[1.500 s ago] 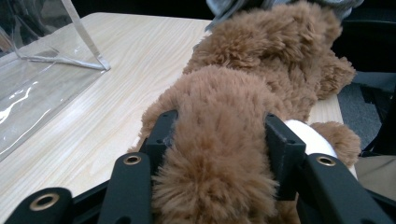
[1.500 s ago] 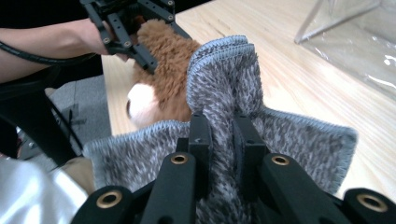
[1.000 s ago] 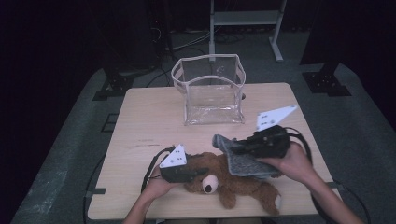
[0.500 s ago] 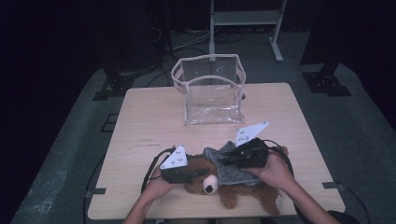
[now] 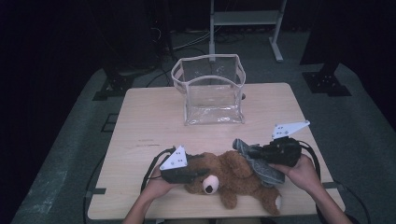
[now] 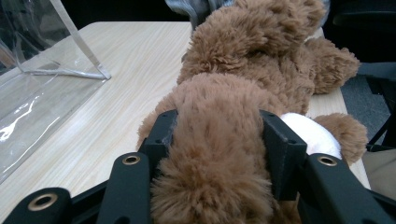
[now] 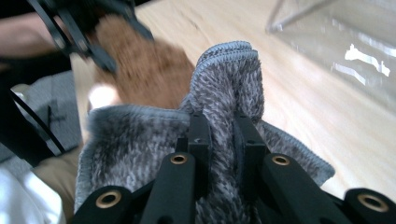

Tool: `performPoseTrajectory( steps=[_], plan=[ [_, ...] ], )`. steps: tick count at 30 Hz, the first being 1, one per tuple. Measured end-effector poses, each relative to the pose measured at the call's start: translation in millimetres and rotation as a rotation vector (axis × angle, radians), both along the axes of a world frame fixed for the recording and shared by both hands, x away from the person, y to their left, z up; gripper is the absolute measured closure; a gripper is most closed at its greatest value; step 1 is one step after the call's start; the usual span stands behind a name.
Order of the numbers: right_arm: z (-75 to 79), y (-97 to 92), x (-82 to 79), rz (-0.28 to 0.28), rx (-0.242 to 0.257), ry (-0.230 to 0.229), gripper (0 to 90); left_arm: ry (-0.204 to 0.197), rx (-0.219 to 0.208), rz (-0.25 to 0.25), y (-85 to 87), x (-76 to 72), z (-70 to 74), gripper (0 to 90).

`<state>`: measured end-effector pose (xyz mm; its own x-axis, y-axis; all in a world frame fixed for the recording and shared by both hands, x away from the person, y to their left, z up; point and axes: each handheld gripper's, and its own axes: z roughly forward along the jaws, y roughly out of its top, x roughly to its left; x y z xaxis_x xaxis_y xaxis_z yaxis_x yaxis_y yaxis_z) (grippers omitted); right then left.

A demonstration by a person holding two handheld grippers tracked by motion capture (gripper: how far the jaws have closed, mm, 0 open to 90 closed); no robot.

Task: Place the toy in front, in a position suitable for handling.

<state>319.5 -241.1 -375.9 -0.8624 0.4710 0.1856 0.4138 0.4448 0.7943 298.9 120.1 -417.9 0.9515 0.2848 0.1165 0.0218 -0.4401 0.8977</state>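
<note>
Surface: wooden tabletop (image 5: 154,116), dark floor around; clear plastic bag (image 5: 211,91) upright near the far edge.
Change: right gripper (image 5: 243,149) has dropped from above the far-right area to the near edge beside the teddy bear (image 5: 233,179); left gripper (image 5: 198,173) unmoved.
Left: jaws clamped on the bear's head, hand low at the near edge.
Right: jaws pinched on grey cloth (image 7: 224,84), which drapes onto the bear's body.

Wooden table (image 5: 149,121), pale grain, square-cornered. Clear bag (image 5: 211,91) upright near far edge, open top, white trim (creased walls, glare on base). Grey carpet (image 5: 70,154) around. White frame legs (image 5: 243,18) behind, dark stands (image 5: 327,81) at both sides.
</note>
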Motion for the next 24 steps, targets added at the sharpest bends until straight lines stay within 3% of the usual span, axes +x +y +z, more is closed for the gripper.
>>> performPoseTrajectory(
  steps=[5,8,12,15,17,21,24],
  plan=[
    [-11.6,-10.9,-7.2,-0.02,0.05,0.02,79.4,0.009,-0.009,-0.006,0.4,0.8,0.3,48.2],
    [-15.1,-11.5,-22.1,-0.021,0.068,0.001,79.5,0.061,-0.036,0.014,2.0,3.8,1.4,39.1],
    [-17.0,-9.9,-34.1,-0.022,0.078,-0.019,79.4,0.127,-0.025,0.025,0.6,6.0,1.6,21.8],
    [-18.6,-7.9,-42.5,-0.022,0.078,-0.033,79.5,0.146,-0.029,0.024,0.0,6.7,0.2,16.6],
    [-20.1,-6.4,-47.3,-0.018,0.083,-0.035,79.5,0.181,-0.028,0.025,-3.1,8.6,-1.7,13.3],
    [-22.5,-6.0,-50.5,-0.005,0.096,-0.022,79.6,0.202,-0.006,0.009,-9.8,9.5,-3.8,12.6],
    [-18.3,-8.5,-45.9,0.0,0.096,-0.013,79.4,0.2,-0.002,-0.001,-9.9,10.1,-4.8,29.2]
  ],
)
